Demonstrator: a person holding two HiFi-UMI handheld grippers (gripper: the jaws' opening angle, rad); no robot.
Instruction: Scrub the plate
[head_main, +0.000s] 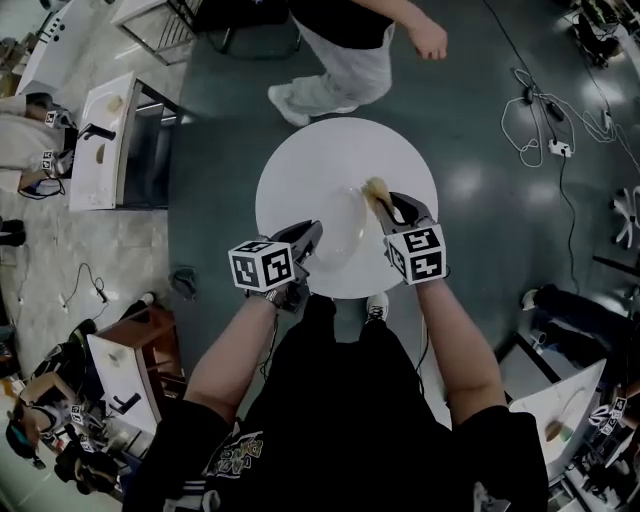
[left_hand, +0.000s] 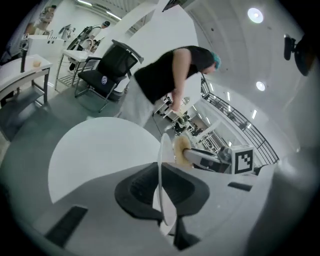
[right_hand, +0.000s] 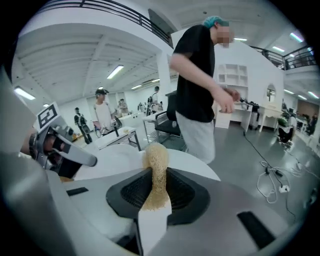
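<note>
Head view: from above, the plate (head_main: 345, 232) stands on edge over the round white table (head_main: 300, 165), between the left gripper (head_main: 308, 238) and the right gripper (head_main: 398, 208).

Left gripper view: only here is the plate seen edge-on. Its rim is pinched between the left gripper's narrowly set jaws. The tan scrubber (left_hand: 181, 149) sits just beside its far face; contact cannot be told.

Right gripper view: only here is the second grip clear. The right gripper's jaws press on the fibrous scrubber, which stands upright between them.
</note>
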